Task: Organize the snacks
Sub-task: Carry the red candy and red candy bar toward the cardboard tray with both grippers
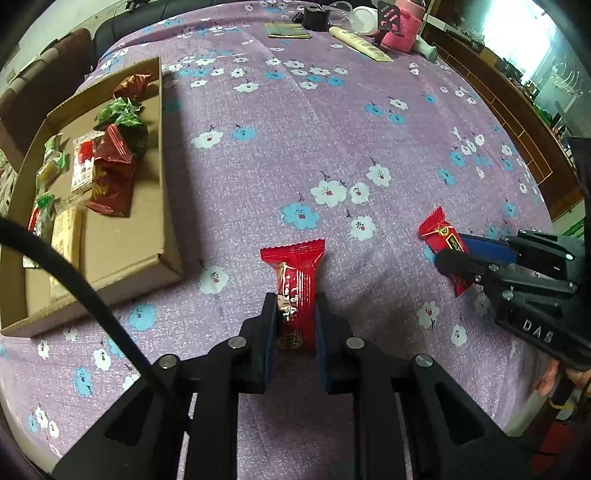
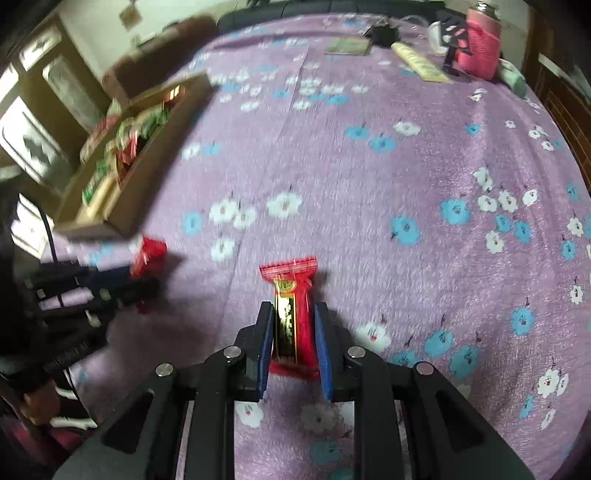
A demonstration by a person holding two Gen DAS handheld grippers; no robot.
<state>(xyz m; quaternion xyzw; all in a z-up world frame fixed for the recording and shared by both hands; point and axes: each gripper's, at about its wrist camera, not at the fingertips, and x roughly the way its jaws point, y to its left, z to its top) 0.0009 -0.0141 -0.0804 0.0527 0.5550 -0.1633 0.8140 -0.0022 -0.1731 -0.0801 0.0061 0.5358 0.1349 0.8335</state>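
My left gripper [image 1: 295,314] is shut on a red snack packet [image 1: 295,284], held above the purple flowered cloth. My right gripper [image 2: 293,325] is shut on a second red snack packet [image 2: 293,306] with a gold and black label. In the left wrist view the right gripper [image 1: 452,258] shows at the right with its red packet [image 1: 441,236]. In the blurred right wrist view the left gripper [image 2: 144,277] shows at the left with its packet [image 2: 149,254]. A cardboard box [image 1: 162,155] at the left holds several red, green and white snack packets [image 1: 110,162].
The purple flowered cloth [image 1: 295,129] covers the table. At its far edge lie a pink knitted holder [image 1: 400,29], a cream tube [image 1: 360,42], a green booklet [image 1: 288,30] and a black object [image 1: 316,18]. A black cable [image 1: 74,273] crosses at the left. A wooden cabinet [image 1: 517,110] stands to the right.
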